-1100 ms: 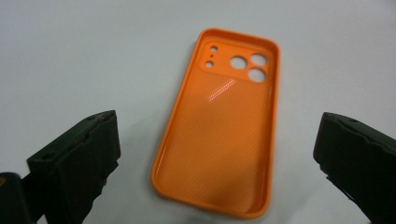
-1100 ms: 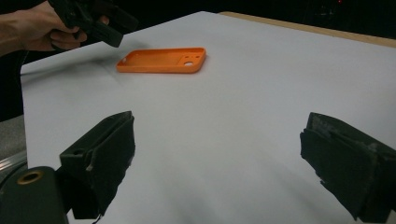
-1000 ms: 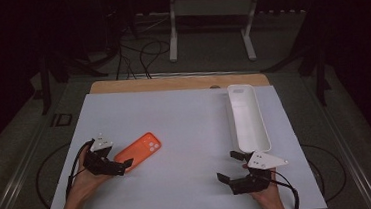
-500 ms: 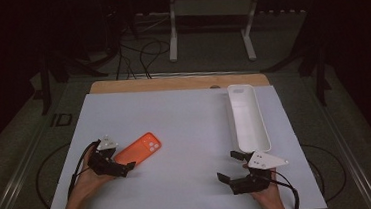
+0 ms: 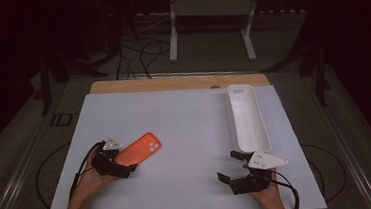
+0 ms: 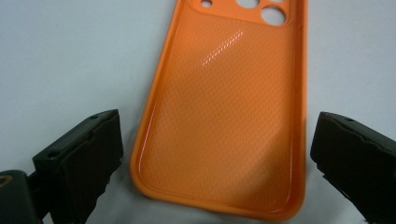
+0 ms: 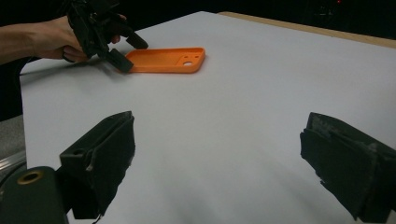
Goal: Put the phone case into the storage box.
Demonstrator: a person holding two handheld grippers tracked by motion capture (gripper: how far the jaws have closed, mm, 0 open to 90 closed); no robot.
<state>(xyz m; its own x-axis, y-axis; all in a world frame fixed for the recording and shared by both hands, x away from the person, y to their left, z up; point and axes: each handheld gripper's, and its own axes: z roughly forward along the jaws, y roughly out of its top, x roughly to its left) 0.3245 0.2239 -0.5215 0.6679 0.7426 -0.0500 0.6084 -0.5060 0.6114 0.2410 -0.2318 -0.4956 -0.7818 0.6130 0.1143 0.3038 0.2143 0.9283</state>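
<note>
Two grippers are in play, and only mine on the left has moved over the last second: the left gripper (image 5: 120, 165) has crept forward along the white table sheet (image 5: 190, 129) until its black jaws stand wide apart on either side of the near end of the orange, glossy plastic phone case (image 6: 224, 116). Earlier it sat just short of that end. The case lies flat, hollow side up, camera holes pointing away from me, at the left part of the sheet; the jaws do not touch it yet. I read this as lining up for a pinch across its width. The right gripper (image 5: 233, 168) rests at the near right, jaws spread and empty, just below the long white plastic tray (image 5: 247, 119), unchanged.
</note>
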